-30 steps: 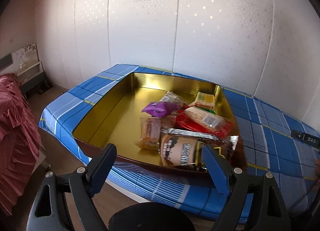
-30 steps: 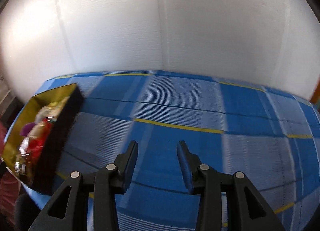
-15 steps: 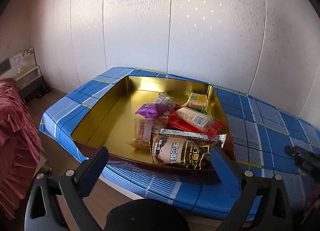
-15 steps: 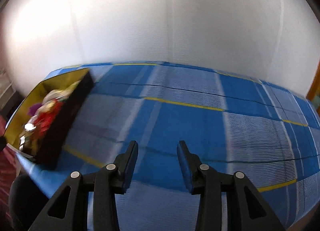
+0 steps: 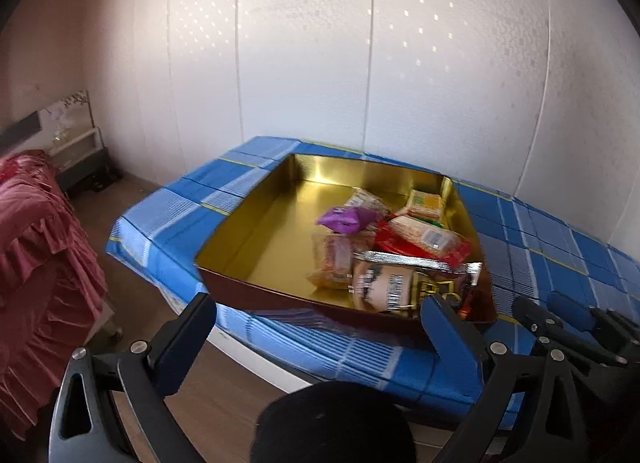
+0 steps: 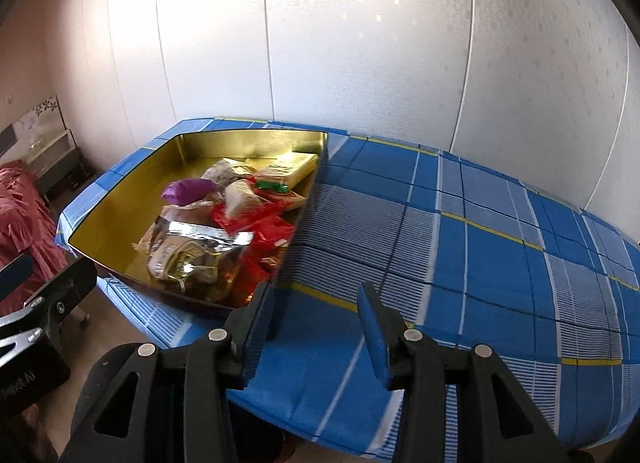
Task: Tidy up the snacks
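A gold-lined tray (image 5: 260, 231) (image 6: 132, 183) sits at the left end of a blue checked table. Its right half holds several snack packs: a purple packet (image 5: 346, 219) (image 6: 188, 191), a red pack (image 5: 424, 241) (image 6: 260, 223) and a silver-and-brown bag (image 5: 396, 283) (image 6: 192, 255). My left gripper (image 5: 320, 315) stands wide open in front of the tray's near wall, with nothing between its fingers. My right gripper (image 6: 316, 299) hovers over the cloth by the tray's near right corner; its jaws are opening and hold nothing. In the left wrist view it shows at the right (image 5: 560, 315).
The blue checked cloth (image 6: 480, 255) stretches to the right of the tray. A white panelled wall (image 5: 320, 63) stands close behind the table. A red ruffled cover (image 5: 36, 247) and a low dark stand (image 5: 80, 167) are on the floor side at left.
My right gripper swung left, so the tray now fills its left view, and it entered the left wrist view. My left gripper's jaws widened and it backed off a little from the tray.
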A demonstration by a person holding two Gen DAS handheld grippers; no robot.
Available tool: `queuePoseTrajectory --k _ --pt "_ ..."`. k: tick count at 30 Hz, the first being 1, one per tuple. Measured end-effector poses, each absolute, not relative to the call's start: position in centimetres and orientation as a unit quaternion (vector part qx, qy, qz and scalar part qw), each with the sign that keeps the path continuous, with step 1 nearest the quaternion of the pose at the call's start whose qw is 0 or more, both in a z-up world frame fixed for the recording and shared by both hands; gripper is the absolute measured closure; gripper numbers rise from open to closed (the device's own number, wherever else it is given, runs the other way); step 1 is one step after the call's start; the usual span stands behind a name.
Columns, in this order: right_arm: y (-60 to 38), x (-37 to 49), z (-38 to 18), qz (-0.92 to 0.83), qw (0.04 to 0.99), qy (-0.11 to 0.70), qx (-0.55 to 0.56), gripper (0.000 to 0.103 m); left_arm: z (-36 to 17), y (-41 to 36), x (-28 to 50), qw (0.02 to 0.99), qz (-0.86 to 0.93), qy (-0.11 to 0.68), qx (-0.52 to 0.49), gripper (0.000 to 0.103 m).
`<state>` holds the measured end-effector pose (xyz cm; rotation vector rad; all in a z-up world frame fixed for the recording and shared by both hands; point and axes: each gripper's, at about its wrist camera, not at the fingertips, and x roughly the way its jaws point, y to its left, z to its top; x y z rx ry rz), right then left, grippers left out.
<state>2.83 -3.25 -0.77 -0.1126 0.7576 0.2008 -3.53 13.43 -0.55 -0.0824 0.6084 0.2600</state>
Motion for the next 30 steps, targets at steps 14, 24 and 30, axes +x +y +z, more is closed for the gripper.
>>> queuePoseTrajectory --k 14,24,30 --pt "-1.2 0.8 -0.5 0.114 0.925 0.357 -0.073 0.059 -0.5 15.0 -4.7 0.946 0.143 0.286 -0.057 0.0" --pt "-1.1 0.7 -0.6 0.116 0.924 0.358 -0.074 0.059 -0.4 15.2 -4.8 0.945 0.147 0.285 -0.058 0.0" --pt "-1.3 0.7 -0.5 0.116 0.924 0.358 -0.07 0.059 -0.3 14.9 -4.7 0.946 0.145 0.285 -0.054 0.0"
